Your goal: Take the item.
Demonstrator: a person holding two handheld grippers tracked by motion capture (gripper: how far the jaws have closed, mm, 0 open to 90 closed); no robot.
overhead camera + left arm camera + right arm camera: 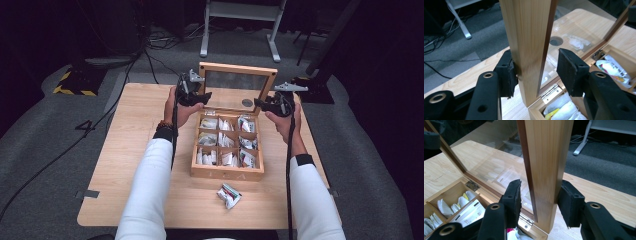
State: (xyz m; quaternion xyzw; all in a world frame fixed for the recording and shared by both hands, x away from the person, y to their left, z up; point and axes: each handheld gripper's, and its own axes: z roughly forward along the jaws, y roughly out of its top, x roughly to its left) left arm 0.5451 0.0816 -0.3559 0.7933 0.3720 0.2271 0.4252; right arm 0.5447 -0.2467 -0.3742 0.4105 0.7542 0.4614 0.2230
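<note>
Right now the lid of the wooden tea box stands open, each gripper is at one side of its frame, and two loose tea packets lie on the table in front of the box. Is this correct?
Not quite: the high view shows the lid open on the wooden tea box, but only one loose tea packet lies before it.

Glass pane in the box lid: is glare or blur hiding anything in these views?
High view: soft and low in detail, the room behind dark, the glass pane dull grey. Left gripper view: the pane stays see-through with faint reflections; the upright light wooden lid frame looks slightly smeared. Right gripper view: pale reflections streak the pane.
</note>
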